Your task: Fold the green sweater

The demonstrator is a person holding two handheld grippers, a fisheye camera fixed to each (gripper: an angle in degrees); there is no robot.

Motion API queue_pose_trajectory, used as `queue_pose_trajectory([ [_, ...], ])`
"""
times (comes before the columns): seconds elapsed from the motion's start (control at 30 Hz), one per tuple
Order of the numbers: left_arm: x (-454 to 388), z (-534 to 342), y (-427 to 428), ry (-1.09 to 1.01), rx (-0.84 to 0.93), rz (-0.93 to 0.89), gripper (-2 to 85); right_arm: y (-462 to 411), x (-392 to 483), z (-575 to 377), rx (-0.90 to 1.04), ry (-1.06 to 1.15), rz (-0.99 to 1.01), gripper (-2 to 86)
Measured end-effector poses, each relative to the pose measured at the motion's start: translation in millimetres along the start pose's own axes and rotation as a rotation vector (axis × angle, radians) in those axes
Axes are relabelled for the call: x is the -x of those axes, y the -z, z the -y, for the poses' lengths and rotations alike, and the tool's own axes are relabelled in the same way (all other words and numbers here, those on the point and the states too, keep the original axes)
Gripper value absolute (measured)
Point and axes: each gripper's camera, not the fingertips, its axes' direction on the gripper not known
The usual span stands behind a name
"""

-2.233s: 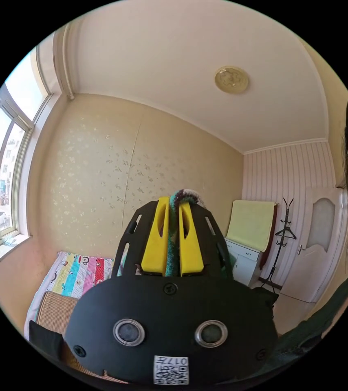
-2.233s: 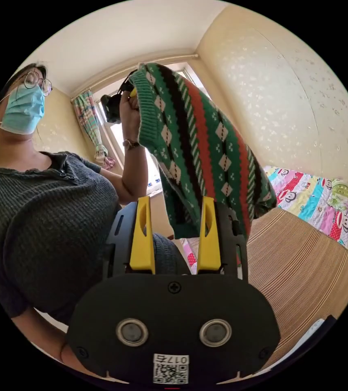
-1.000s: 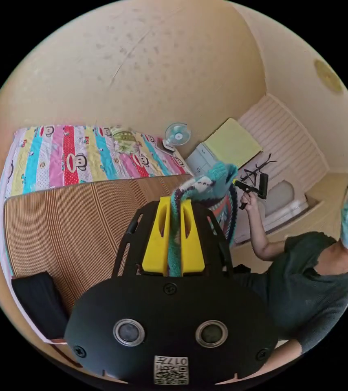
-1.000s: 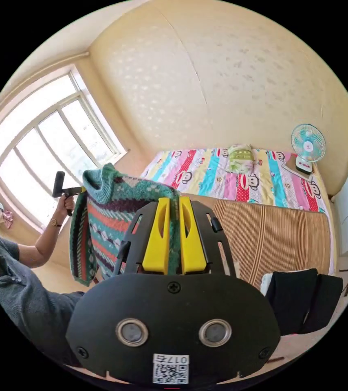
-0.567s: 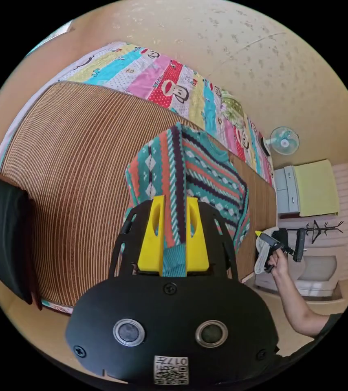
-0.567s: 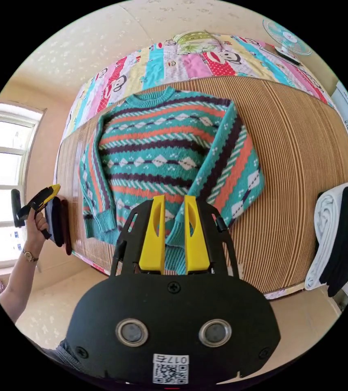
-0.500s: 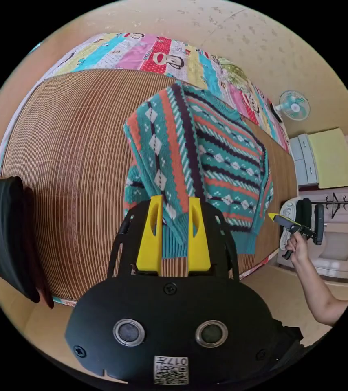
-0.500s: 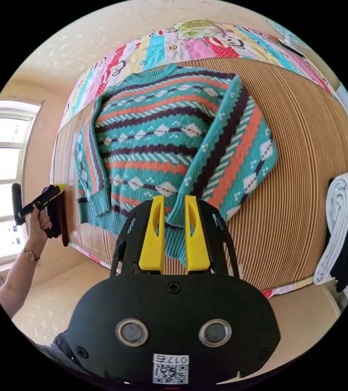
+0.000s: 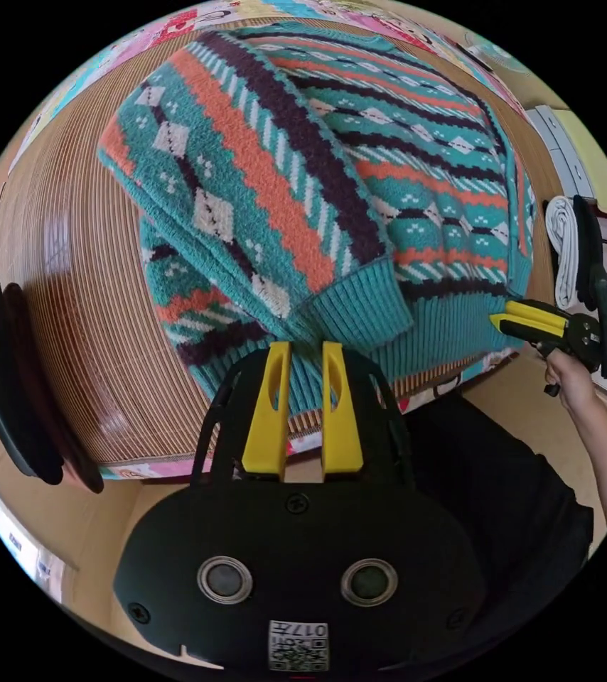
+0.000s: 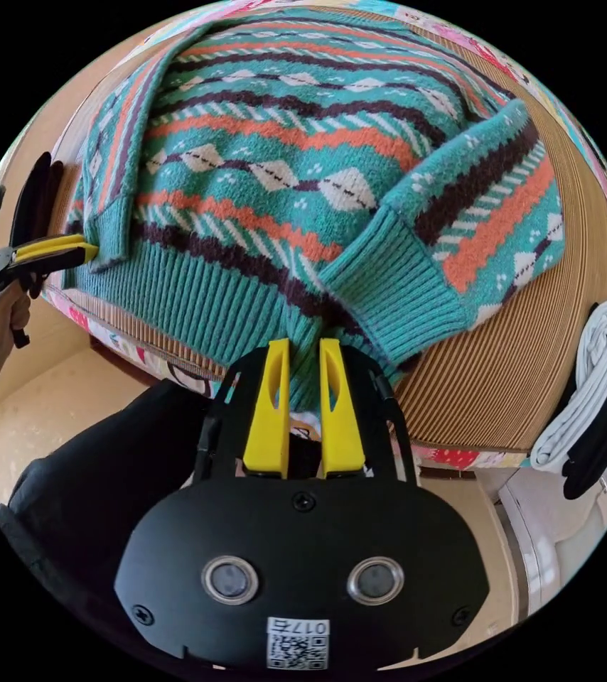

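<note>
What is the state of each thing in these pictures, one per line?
green sweater: spread flat, sleeves laid inward.
left gripper: jaws narrowly apart at hem; grip unclear.
right gripper: jaws narrowly apart at hem; grip unclear.
white and black clothes: folded.

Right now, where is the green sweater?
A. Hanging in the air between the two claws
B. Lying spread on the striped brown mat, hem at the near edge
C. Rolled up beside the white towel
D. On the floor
B: the green sweater lies spread on the striped brown mat, its ribbed hem at the mat's near edge.
</note>
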Motion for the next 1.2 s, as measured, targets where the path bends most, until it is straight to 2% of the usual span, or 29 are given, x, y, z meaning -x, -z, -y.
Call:
queue_pose_trajectory([
  [0.07, 4, -31, 3, 0.016, 0.064, -0.039, 8.7, 0, -7, -23, 0.072, 0.016, -0.023, 7.8],
  [0.13, 6, -54, 23, 0.022, -0.011, -0.072, 10.1, 12, -19, -43, 0.096, -0.009, -0.024, 6.9],
  [0.23, -8, -75, 62, -0.095, -0.173, -0.032, 13.8, 58, -59, -77, -0.073, -0.151, 0.03, 8.0],
  [0.3, -27, -72, 69, -0.239, -0.209, 0.02, 15.0, 86, -97, -91, -0.165, -0.296, -0.023, 12.1],
  [0.37, -45, -48, 42, -0.365, -0.073, 0.029, 15.2, 89, -122, -89, -0.172, -0.31, 0.009, 13.8],
  [0.43, -42, -26, 1, -0.339, 0.13, 0.085, 12.4, 74, -145, -78, -0.076, -0.293, 0.083, 13.9],
  [0.47, -42, -21, -1, -0.341, 0.117, 0.191, 10.6, 65, -156, -72, -0.018, -0.266, 0.091, 12.9],
  [0.53, -40, -14, 2, -0.335, 0.182, 0.217, 8.1, 68, -167, -70, 0.032, -0.207, -0.007, 9.7],
  [0.6, -34, -13, 18, -0.363, 0.223, 0.24, 4.4, 88, -192, -77, 0.068, -0.146, 0.018, 6.0],
  [0.63, -22, -16, 37, -0.372, 0.199, 0.201, 4.0, 96, -202, -82, 0.059, -0.143, 0.046, 5.4],
  [0.67, 2, -20, 63, -0.342, 0.166, 0.087, 3.8, 111, -226, -95, 0.039, -0.153, 0.113, 4.8],
  [0.7, 17, -22, 77, -0.321, 0.145, 0.016, 3.7, 127, -255, -111, 0.009, -0.174, 0.224, 4.3],
  [0.73, 53, -27, 108, -0.276, 0.086, -0.152, 3.7, 136, -271, -120, -0.013, -0.184, 0.295, 4.2],
  [0.77, 97, -32, 142, -0.23, 0.004, -0.366, 3.8, 155, -306, -140, -0.082, -0.204, 0.463, 3.9],
  [0.8, 122, -36, 160, -0.21, -0.046, -0.489, 3.8, 174, -346, -164, -0.174, -0.241, 0.654, 3.7],
  [0.83, 174, -47, 198, -0.187, -0.172, -0.728, 4.0, 182, -368, -177, -0.225, -0.272, 0.755, 3.6],
  [0.87, 224, -61, 237, -0.161, -0.321, -0.915, 4.1, 197, -411, -206, -0.357, -0.341, 0.953, 3.4],
  [0.9, 248, -70, 258, -0.146, -0.407, -0.973, 4.1, 211, -455, -237, -0.527, -0.402, 1.126, 3.2],
  [0.93, 290, -90, 300, -0.119, -0.578, -1.017, 4.2, 216, -477, -253, -0.61, -0.431, 1.197, 3.1],
  [0.97, 323, -109, 340, -0.09, -0.718, -0.989, 4.1, 222, -518, -283, -0.771, -0.488, 1.311, 3.0],
  [1.0, 336, -117, 359, -0.072, -0.775, -0.962, 4.1, 225, -558, -312, -0.937, -0.54, 1.394, 2.8],
  [1.07, 357, -134, 418, -0.011, -0.899, -0.798, 4.1, 220, -611, -352, -1.163, -0.652, 1.444, 2.5],
  [1.1, 355, -132, 429, -0.006, -0.9, -0.753, 4.1, 208, -638, -375, -1.258, -0.792, 1.448, 2.3],
  [1.2, 315, -93, 446, -0.068, -0.844, -0.662, 4.2, 154, -673, -412, -1.355, -1.182, 1.527, 2.4],
])
